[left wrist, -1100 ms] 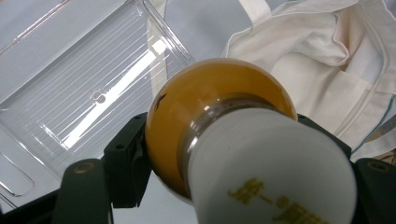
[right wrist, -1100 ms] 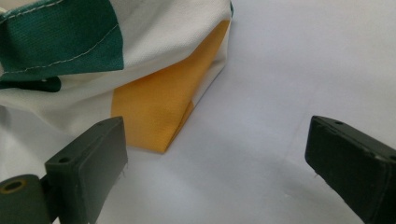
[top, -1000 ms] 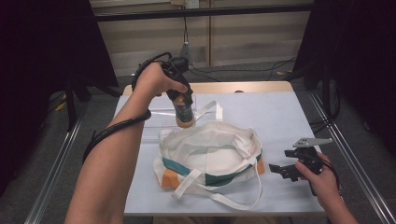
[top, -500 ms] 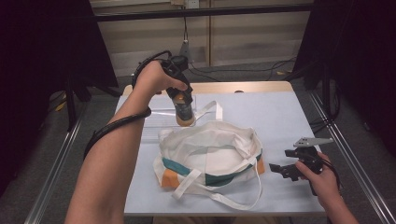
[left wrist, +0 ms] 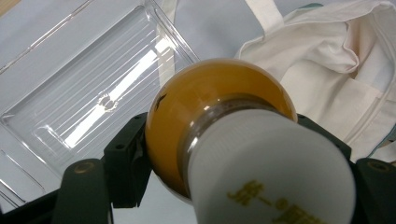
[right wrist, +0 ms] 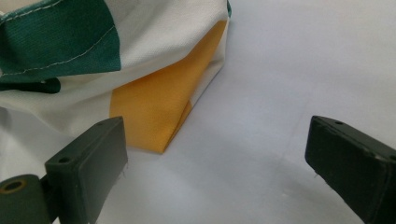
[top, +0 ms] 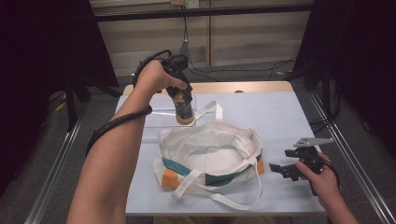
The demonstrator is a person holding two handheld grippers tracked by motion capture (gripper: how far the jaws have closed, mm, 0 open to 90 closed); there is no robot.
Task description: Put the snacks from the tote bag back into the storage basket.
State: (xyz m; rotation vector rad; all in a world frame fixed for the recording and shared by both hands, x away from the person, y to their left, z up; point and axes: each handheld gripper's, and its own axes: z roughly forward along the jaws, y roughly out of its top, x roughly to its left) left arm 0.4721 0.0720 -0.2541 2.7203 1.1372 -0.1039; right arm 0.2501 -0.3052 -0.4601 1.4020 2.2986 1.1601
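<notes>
- Left gripper (top: pixel 183 108) raised above the far left part of the table (top: pixel 280 116), jaws clamped on a bottle (top: pixel 183 106) with amber contents and a white cap.
- Bottle held roughly upright in the high view, base just above the far rim of the tote bag (top: pixel 210 154), over the near edge of the clear plastic tray (top: pixel 159 122); touching either or hanging free — hard to say from this angle.
- Seen along the left gripper's own jaws: bottle (left wrist: pixel 219 135) close to the lens, cap nearest, yellow lettering on the cap, black jaws pressing on both sides of the body.
- Beyond the bottle there: clear plastic tray (left wrist: pixel 93 88) with a ribbed floor on the left, tote bag (left wrist: pixel 327 60) with its cream fabric and straps on the right.
- Tote bag lying open-mouthed in the middle of the table, cream with green and orange panels, straps trailing toward the near edge.
- Right gripper (top: pixel 286 168) low over the near right of the table, just beside the bag's orange corner, jaws spread wide and gripping nothing.
- In the right gripper view: right gripper (right wrist: pixel 217 168) with both black jaws far apart, bare table between them, orange corner of the tote bag (right wrist: pixel 154 107) just ahead of the left-hand jaw.
</notes>
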